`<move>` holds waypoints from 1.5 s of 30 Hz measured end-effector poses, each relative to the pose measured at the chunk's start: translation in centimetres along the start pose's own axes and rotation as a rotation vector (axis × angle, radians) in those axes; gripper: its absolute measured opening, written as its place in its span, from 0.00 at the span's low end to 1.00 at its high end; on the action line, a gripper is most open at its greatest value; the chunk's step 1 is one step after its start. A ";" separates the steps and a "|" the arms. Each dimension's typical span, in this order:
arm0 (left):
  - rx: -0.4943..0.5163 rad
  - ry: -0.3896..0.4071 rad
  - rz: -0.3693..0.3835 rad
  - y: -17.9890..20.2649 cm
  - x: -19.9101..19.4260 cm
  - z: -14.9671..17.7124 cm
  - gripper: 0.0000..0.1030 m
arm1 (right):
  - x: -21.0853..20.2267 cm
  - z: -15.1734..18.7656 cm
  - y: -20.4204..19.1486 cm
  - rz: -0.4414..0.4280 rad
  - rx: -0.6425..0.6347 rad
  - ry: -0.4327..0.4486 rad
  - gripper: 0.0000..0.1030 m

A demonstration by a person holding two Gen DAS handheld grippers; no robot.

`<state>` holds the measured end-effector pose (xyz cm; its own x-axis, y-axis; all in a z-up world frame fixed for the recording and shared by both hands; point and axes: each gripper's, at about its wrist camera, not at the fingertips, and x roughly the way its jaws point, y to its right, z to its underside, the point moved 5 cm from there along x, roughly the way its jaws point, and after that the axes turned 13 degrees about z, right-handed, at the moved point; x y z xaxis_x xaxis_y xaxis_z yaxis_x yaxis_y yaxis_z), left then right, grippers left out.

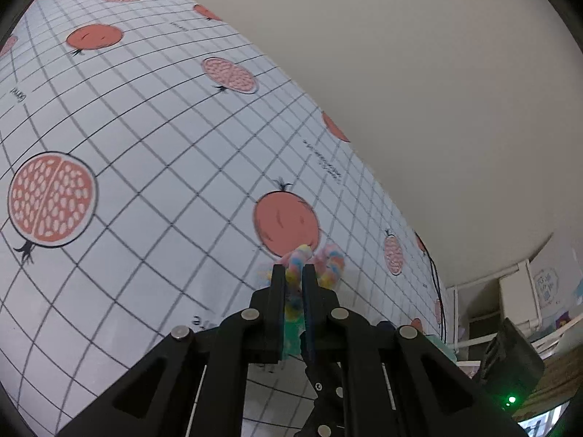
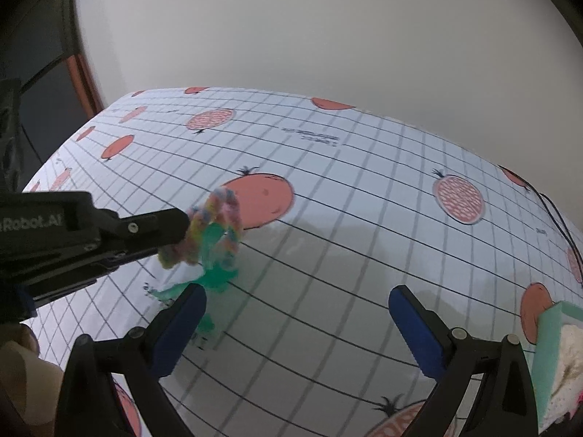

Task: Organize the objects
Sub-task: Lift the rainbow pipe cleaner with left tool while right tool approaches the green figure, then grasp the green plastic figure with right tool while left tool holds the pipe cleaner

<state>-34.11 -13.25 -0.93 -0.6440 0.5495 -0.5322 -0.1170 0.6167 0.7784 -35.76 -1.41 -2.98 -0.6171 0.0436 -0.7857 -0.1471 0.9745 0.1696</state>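
My left gripper (image 1: 293, 273) is shut on a fuzzy pastel rainbow loop toy (image 1: 329, 262) with a green part hanging under it, held just above the table. The right wrist view shows the left gripper (image 2: 184, 229) from the side, holding the same rainbow toy (image 2: 215, 225), whose green tail (image 2: 215, 266) hangs down. My right gripper (image 2: 295, 313) is open and empty, its blue-padded fingers (image 2: 415, 331) spread wide just right of and below the toy.
The table wears a white grid cloth with pomegranate prints (image 2: 364, 218). A green box (image 2: 550, 346) with white fluffy stuff stands at the right edge. A black cable (image 2: 557, 218) runs along the far right. White shelving (image 1: 517, 291) stands beyond the table.
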 end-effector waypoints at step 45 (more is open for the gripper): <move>-0.108 0.039 -0.068 -3.9 -2.4 -0.7 0.08 | -0.8 0.1 -6.3 -0.150 -0.057 -0.008 0.13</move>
<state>-32.66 -17.43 -2.46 -0.6603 0.4853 -0.5732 -0.2409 0.5860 0.7737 -34.27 -7.61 -3.48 -0.5788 -0.0995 -0.8094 -0.2809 0.9561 0.0833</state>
